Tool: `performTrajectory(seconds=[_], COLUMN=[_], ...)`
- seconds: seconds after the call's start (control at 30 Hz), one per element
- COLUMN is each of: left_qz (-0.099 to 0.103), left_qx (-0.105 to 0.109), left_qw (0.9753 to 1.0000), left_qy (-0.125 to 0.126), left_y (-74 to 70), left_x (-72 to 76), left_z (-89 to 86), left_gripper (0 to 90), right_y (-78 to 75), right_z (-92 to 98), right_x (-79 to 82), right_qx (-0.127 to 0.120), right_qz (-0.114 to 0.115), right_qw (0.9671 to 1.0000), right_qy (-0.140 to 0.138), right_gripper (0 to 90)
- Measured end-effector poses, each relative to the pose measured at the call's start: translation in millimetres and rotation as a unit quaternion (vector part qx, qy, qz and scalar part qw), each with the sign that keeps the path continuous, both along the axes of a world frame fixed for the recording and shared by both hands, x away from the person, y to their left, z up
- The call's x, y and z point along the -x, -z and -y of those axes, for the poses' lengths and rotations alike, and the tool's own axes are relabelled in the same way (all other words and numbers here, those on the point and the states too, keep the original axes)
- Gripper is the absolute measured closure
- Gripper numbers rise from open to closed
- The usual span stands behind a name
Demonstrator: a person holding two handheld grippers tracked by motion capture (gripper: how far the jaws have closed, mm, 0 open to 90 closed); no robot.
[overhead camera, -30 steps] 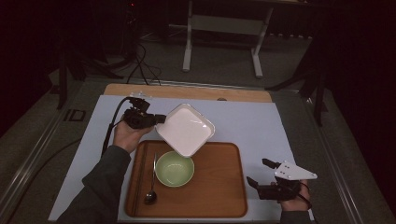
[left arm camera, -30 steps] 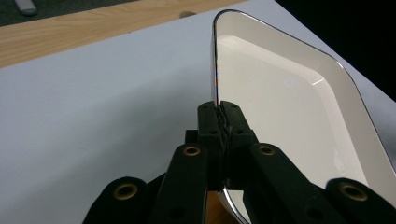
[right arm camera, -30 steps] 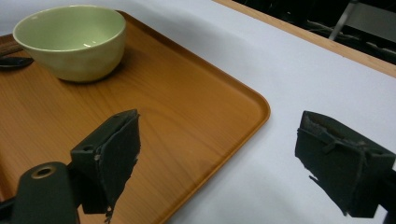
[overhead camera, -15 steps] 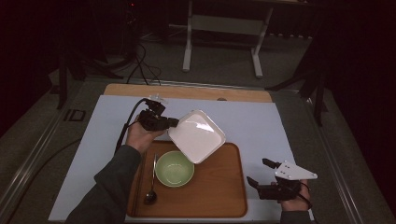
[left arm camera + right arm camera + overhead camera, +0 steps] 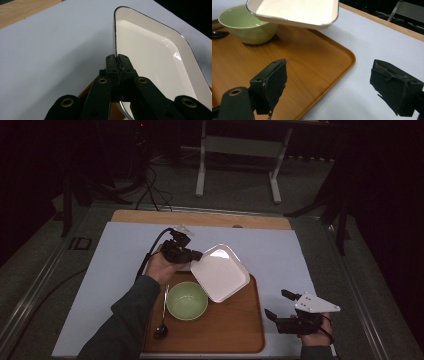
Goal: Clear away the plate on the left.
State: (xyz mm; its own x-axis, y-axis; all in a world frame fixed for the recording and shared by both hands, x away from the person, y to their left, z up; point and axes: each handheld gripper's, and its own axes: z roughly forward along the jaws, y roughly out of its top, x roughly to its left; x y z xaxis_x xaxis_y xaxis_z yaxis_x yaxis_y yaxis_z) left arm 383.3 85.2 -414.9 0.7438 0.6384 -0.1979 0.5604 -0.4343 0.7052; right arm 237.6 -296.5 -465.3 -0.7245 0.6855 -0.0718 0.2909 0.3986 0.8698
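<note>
My left gripper (image 5: pixel 196 256) is shut on the rim of a white square plate (image 5: pixel 221 272), holding it tilted above the far right part of the wooden tray (image 5: pixel 235 330). In the left gripper view the jaws pinch the plate (image 5: pixel 152 55) edge at my left gripper (image 5: pixel 118 62). A green bowl (image 5: pixel 186 300) sits on the tray, with a dark spoon (image 5: pixel 161 331) to its left. My right gripper (image 5: pixel 279 306) stands open beside the tray's right edge; in the right gripper view the plate (image 5: pixel 297 11) hovers above the tray (image 5: pixel 312 65) next to the bowl (image 5: pixel 247 23), ahead of my right gripper (image 5: pixel 332 82).
A pale blue mat (image 5: pixel 105 265) covers the table under the tray, with a wooden strip (image 5: pixel 200 219) along the far edge. Beyond the table stand a metal frame's legs (image 5: pixel 237 167) and floor cables (image 5: pixel 150 185).
My left gripper has carried the plate rightward and lower, from over the tray's far left corner to above its far right part. The right gripper has stayed still.
</note>
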Motion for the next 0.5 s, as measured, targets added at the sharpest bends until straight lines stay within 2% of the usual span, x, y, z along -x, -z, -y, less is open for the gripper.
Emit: performTrajectory(seconds=[0.43, 0.5], left_qz=[-0.003, -0.002], left_qx=[-0.019, -0.029], left_qw=[0.9993, 0.9986], left_qy=[0.033, 0.044], left_y=[13.3, 15.5], left_x=[-2.7, -1.9], left_z=[22.2, 27.5], left_gripper=[89.6, 89.6], right_y=[-0.3, -0.4], right_z=[1.0, 1.0], right_x=[0.3, 0.5], right_qx=[-0.004, -0.004], right_qz=[0.003, 0.003], right_qw=[1.0, 1.0], right_qy=[0.005, 0.005], right_gripper=[13.5, 13.5])
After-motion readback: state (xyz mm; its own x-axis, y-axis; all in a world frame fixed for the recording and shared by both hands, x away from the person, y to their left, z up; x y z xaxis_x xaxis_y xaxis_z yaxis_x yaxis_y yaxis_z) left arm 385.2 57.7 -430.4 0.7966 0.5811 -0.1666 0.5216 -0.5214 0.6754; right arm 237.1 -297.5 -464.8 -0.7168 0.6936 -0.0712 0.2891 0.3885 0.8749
